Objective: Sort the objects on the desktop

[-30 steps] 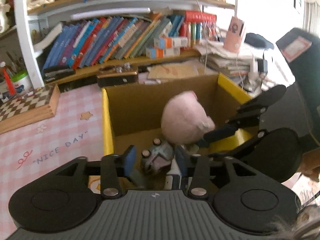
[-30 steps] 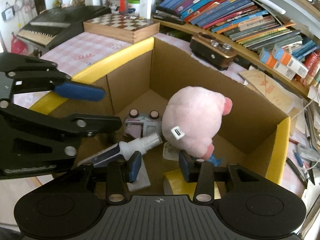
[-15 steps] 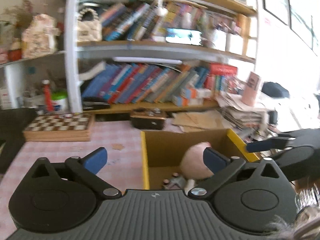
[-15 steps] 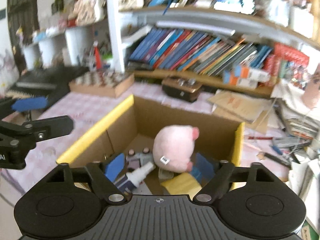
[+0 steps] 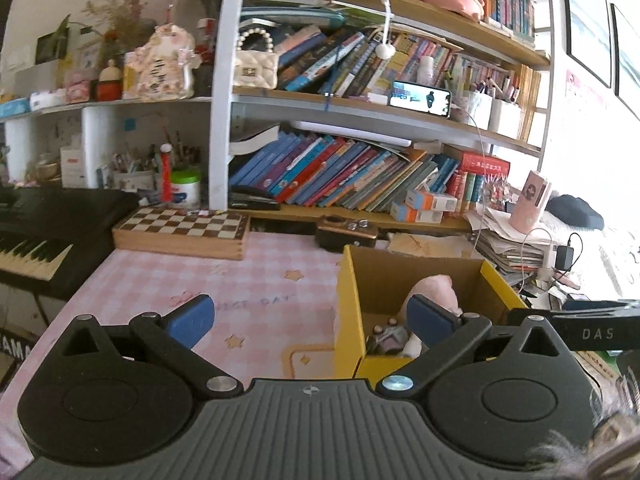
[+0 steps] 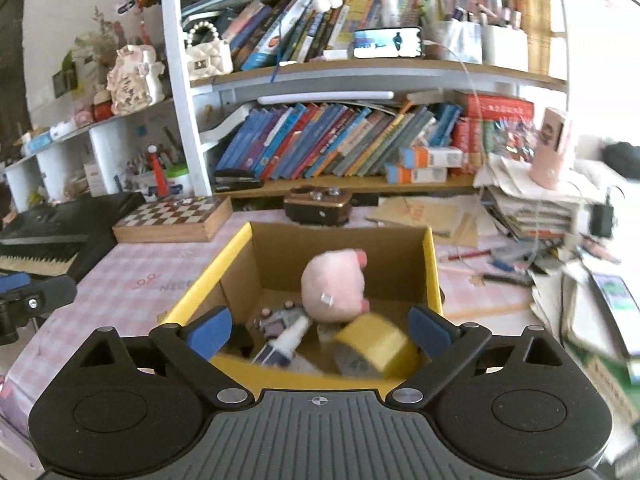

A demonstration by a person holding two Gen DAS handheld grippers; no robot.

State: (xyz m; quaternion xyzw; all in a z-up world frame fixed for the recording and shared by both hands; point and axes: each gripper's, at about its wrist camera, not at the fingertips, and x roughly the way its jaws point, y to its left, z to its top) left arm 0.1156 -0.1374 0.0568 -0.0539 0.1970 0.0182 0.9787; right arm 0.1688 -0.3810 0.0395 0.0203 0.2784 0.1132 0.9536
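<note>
Pink tablecloth (image 5: 168, 280) lies open left of the cardboard box (image 6: 240, 252); chessboard (image 5: 182, 226) and paper piles (image 6: 532, 208) hem the rest.

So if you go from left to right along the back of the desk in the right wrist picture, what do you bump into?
Piano keyboard → chessboard box → little brown radio → loose brown paper → messy stack of papers.

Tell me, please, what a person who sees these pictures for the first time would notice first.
The eye falls first on the pink plush toy sitting in the yellow-edged cardboard box on the pink checked tablecloth, with a roll of yellow tape and a spray bottle beside it. Behind the box stands a crowded bookshelf, and a wooden chessboard lies at the left.
</note>
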